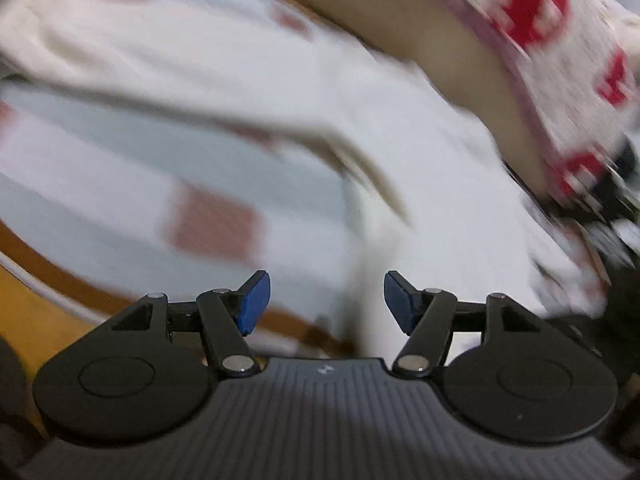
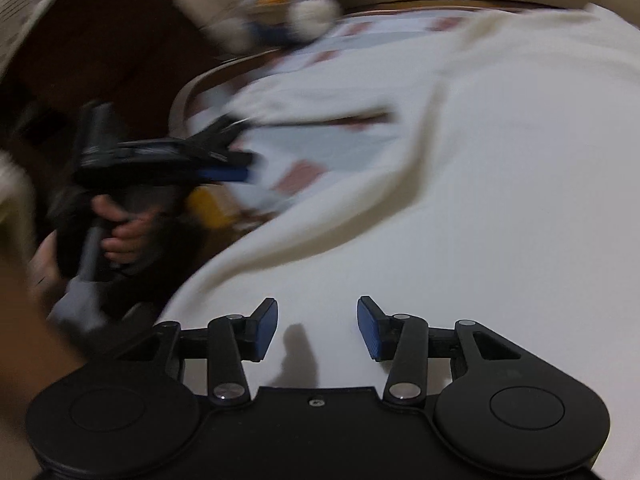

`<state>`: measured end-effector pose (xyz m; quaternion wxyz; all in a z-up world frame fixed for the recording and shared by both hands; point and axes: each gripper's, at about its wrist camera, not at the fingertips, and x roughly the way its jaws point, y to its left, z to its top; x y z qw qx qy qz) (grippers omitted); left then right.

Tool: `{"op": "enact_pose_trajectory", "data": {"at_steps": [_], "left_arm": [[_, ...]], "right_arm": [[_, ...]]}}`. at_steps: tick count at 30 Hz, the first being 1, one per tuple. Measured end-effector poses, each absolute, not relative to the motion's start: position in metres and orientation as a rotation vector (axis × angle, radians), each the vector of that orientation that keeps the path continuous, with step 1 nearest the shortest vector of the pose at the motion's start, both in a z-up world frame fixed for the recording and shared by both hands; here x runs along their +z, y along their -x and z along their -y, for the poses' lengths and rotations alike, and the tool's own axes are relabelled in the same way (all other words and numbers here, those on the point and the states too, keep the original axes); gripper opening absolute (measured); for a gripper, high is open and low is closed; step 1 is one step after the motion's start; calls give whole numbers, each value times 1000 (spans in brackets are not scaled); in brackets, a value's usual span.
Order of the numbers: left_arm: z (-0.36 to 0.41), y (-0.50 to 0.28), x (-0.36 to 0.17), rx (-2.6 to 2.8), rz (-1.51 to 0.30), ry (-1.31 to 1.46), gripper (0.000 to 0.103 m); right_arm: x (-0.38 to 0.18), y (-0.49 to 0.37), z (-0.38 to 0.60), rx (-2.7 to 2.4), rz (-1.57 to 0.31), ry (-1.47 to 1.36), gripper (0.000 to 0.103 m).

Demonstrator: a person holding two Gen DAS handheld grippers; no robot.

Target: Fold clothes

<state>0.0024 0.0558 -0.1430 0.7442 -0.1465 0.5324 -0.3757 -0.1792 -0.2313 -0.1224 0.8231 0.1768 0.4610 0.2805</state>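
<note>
A white garment (image 2: 500, 200) lies spread over a table and fills most of the right wrist view. My right gripper (image 2: 318, 328) hovers just above it, open, with only cloth below the blue pads. At the left of that view a hand (image 2: 124, 236) holds my left gripper (image 2: 242, 168) by the table's edge. In the blurred left wrist view the left gripper (image 1: 326, 300) is open with nothing between its fingers, and the white garment (image 1: 440, 184) lies ahead of it, with a fold edge running across.
Under the garment lies a tablecloth (image 1: 100, 184) with red squares and pale blue bands, on a round table with a wooden rim (image 1: 52, 272). A forearm (image 1: 440, 48) in a red-patterned white sleeve (image 1: 560, 40) crosses the upper right. Blurred toys (image 2: 288, 12) stand at the back.
</note>
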Motion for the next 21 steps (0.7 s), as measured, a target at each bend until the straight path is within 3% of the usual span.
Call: {"op": "enact_pose_trajectory", "data": {"at_steps": [3, 5, 6, 7, 8, 15, 16, 17, 18, 21], "left_arm": [[-45, 12, -150, -934, -1260, 402, 63], [-41, 16, -151, -965, -1282, 422, 56], [-38, 15, -150, -974, -1280, 416, 47], [-35, 14, -148, -972, -1278, 405, 18], [-31, 14, -146, -965, -1280, 395, 11], [5, -12, -141, -922, -1286, 496, 11], [9, -14, -139, -922, -1271, 478, 11], [10, -15, -136, -924, -1252, 458, 11], [12, -16, -133, -925, -1233, 438, 11], [15, -18, -123, -933, -1174, 380, 18]], "right_arm": [[-121, 185, 210, 660, -979, -357, 55], [-118, 188, 197, 694, -960, -330, 61], [-115, 190, 191, 711, -949, -312, 61], [-114, 192, 187, 727, -944, -303, 61], [-113, 194, 182, 745, -942, -300, 62], [-116, 187, 143, 661, -886, -190, 59], [-117, 183, 141, 610, -876, -191, 50], [-117, 181, 142, 589, -879, -194, 23], [-116, 180, 147, 566, -874, -189, 14], [-112, 185, 184, 552, -847, -346, 11]]}}
